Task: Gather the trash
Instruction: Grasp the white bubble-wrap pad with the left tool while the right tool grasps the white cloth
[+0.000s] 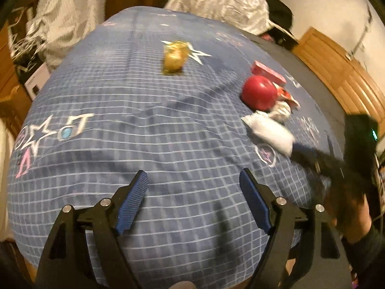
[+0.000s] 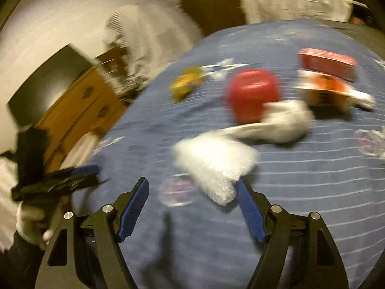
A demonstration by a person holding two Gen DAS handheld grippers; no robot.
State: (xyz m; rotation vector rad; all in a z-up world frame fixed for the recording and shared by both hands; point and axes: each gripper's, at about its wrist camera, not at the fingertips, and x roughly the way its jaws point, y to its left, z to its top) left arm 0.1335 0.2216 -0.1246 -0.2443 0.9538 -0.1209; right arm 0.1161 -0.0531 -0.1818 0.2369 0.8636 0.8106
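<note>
Trash lies on a blue checked bedspread (image 1: 144, 125). A white crumpled bag (image 1: 269, 130) (image 2: 216, 163) lies nearest, with a white wad (image 2: 288, 125) behind it. A red round container (image 1: 258, 92) (image 2: 252, 94), a red box (image 1: 267, 71) (image 2: 327, 62), an orange-and-white packet (image 2: 327, 91) and a golden wrapper (image 1: 174, 56) (image 2: 186, 84) lie farther back. My left gripper (image 1: 193, 187) is open and empty above bare bedspread. My right gripper (image 2: 192, 192) is open, with the white bag just ahead, its corner against the right finger. The right wrist view is blurred.
Wooden drawers (image 2: 79, 106) stand left of the bed, wooden panels (image 1: 336, 72) to the right. White bags or clothing (image 1: 216, 2) pile up beyond the far edge. Each gripper shows in the other's view: the right one (image 1: 336, 166), the left one (image 2: 55, 180).
</note>
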